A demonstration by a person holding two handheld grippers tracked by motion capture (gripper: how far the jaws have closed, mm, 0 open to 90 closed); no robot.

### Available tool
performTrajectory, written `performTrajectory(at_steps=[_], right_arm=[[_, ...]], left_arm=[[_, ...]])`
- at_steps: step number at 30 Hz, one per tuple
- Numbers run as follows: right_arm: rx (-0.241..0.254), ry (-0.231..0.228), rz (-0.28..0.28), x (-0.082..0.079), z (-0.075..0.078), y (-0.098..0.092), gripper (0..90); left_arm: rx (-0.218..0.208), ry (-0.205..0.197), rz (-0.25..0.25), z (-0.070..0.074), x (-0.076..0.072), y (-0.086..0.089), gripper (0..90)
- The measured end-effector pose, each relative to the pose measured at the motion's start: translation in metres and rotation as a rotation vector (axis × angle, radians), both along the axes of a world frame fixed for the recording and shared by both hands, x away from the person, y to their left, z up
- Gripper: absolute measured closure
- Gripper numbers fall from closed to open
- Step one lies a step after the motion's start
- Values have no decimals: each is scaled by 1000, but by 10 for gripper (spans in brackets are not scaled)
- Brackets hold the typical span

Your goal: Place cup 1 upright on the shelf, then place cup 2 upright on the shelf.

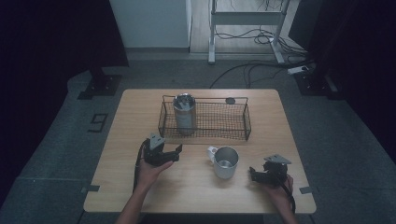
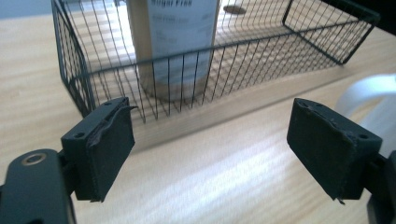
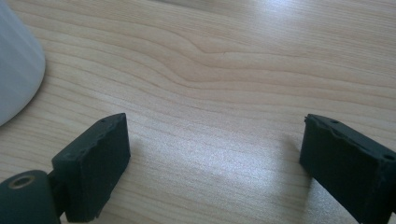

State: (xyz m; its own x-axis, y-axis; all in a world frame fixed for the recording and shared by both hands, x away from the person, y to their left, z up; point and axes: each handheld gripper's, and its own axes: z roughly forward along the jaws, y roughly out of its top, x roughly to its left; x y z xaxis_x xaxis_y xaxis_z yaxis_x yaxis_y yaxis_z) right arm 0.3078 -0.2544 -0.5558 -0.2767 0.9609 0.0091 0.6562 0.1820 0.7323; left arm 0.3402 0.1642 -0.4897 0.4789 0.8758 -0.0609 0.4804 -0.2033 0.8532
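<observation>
Left gripper (image 1: 173, 151) fingers (image 2: 100, 149) released, nothing between, bare counter (image 2: 210, 163) in gap. Right gripper (image 1: 252, 174) fingers (image 3: 93, 163) released too, gap over bare wood. Mug (image 1: 225, 162) stands upright on counter between both grippers: at 3 o'clock of left gripper, near; at 10 o'clock of right gripper, just beside. Mug metallic grey, open top, white handle (image 1: 211, 151) at its 10 o'clock. Can (image 1: 184, 113) upright in left end of wire basket (image 1: 243, 122), at 12 o'clock of left gripper.

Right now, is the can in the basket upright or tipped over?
Upright. The can stands on its base at the left end of the wire basket, its top facing up.
</observation>
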Motion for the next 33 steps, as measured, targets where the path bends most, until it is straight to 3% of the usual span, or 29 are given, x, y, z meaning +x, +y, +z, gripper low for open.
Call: performTrajectory(at_steps=[10, 16, 24, 33], right_arm=[[0, 0, 0, 0, 0, 0, 80], [0, 0, 0, 0, 0, 0, 80], [2, 2, -2, 0, 0, 0, 78], [3, 3, 0, 0, 0, 0, 78]], left_arm=[[3, 72, 20, -28, -18, 14, 158], [15, 93, 21, -39, -24, 19, 168], [9, 110, 14, -45, -25, 18, 171], [8, 101, 15, -44, -26, 19, 170]])
